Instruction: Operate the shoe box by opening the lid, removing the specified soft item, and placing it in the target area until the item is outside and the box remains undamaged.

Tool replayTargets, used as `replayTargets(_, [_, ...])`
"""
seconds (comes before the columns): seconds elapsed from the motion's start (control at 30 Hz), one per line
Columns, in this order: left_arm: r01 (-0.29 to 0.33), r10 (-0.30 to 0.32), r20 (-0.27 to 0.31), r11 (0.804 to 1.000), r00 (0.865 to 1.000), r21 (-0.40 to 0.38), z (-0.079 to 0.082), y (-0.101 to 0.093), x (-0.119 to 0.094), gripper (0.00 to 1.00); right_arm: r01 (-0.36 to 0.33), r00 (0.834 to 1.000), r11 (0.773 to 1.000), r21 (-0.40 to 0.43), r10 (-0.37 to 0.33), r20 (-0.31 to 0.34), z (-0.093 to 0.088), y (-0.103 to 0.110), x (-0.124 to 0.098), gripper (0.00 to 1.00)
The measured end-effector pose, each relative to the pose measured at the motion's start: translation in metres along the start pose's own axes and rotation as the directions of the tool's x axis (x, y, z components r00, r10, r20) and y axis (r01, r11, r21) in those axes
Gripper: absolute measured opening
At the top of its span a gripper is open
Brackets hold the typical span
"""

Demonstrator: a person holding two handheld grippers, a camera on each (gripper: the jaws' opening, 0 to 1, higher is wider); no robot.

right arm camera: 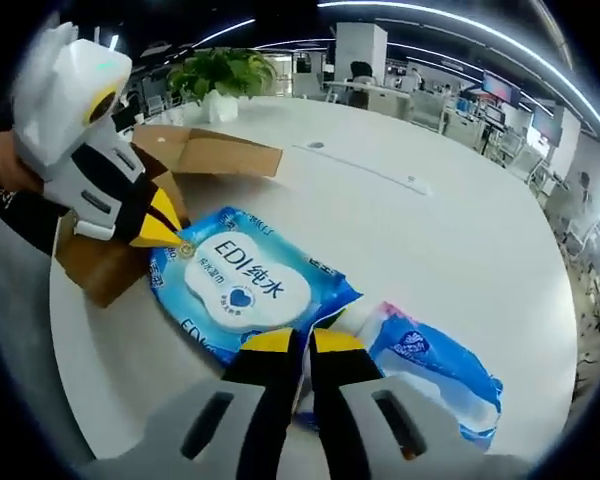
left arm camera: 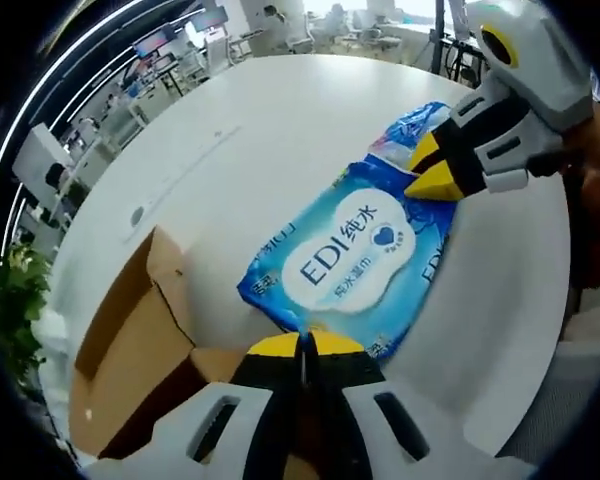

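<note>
Wipes pack (left arm camera: 355,262) lies flat, long axis running betw. left gripper (left arm camera: 304,345) & right gripper (right arm camera: 302,338), both clamping its ends.

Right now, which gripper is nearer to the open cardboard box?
Left. The left gripper grips the wipes pack at the end beside the cardboard box; the right gripper grips the far end.

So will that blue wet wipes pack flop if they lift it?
Probably it sags: the blue soft plastic wet wipes pack is pinched at opposite edges by the left gripper and right gripper. Its glossy film looks slippery. Lying flat, it shouldn't roll.
</note>
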State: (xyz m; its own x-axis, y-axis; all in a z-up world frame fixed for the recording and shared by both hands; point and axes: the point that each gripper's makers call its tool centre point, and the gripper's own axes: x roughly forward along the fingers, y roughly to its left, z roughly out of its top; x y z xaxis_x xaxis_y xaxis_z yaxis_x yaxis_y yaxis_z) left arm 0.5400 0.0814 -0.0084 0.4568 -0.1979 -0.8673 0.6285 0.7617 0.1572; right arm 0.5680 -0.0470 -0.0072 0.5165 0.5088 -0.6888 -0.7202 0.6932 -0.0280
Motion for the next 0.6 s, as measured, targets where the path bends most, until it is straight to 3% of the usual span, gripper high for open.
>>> replayTargets(0.2, [0.009,-0.008,0.060,0.999,0.998,-0.030,0.005,-0.003,-0.013,0.05,0.005,0.997,1.000,-0.015,-0.004,0.074,0.019,0.003,-0.022,0.07])
replayTargets(0.27, [0.023,-0.015,0.126,0.998,0.992,-0.062,0.015,-0.004,-0.021,0.07,0.014,0.996,0.999,-0.039,-0.010,0.085,0.024,0.004,-0.027,0.08])
replayTargets(0.43, [0.040,-0.027,0.179,0.997,0.984,-0.071,0.023,-0.006,-0.043,0.11,0.022,0.995,0.998,-0.051,-0.017,0.093,0.033,0.009,-0.039,0.14])
replayTargets(0.6, [0.036,-0.012,0.256,0.995,0.967,-0.092,0.030,0.003,-0.077,0.11,0.024,0.989,0.997,-0.077,-0.012,0.150,0.057,0.023,-0.060,0.20])
